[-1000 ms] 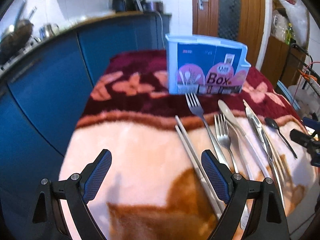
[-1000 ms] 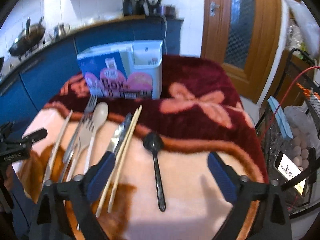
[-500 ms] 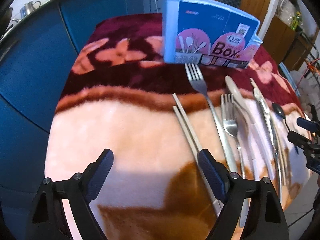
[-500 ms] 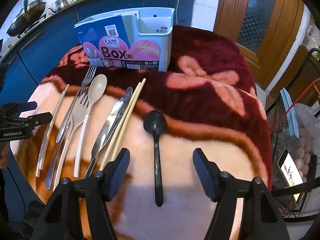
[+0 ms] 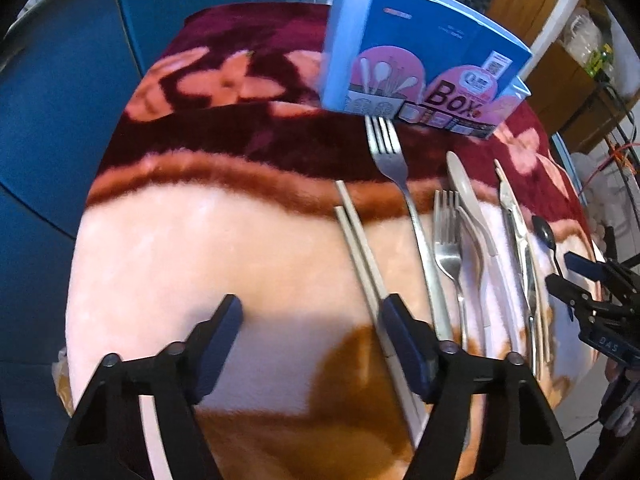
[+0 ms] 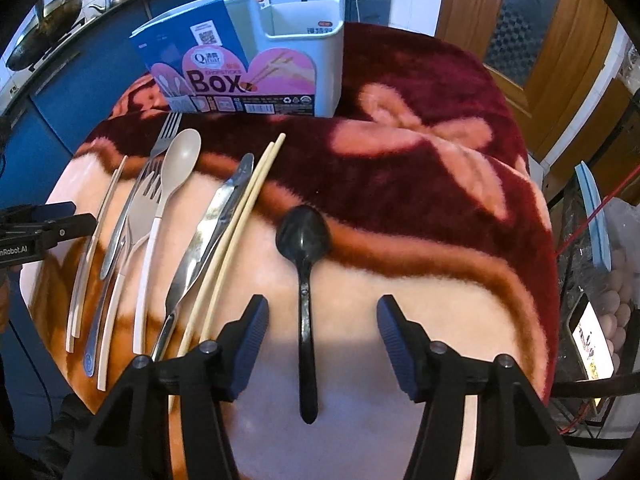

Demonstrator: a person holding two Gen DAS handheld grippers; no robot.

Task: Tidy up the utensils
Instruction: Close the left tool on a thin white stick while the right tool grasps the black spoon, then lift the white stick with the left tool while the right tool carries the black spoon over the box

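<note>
Narrowing since a moment ago, the right gripper fingers are closing around the black spoon without touching it, while the left gripper, closing on nothing, hovers beside the chopsticks; utensils lie before the box

Left gripper: black angular frame, dark blue ribbed finger pads, silver pivot screws. Right gripper: identical build, white lettering on its side.
</note>
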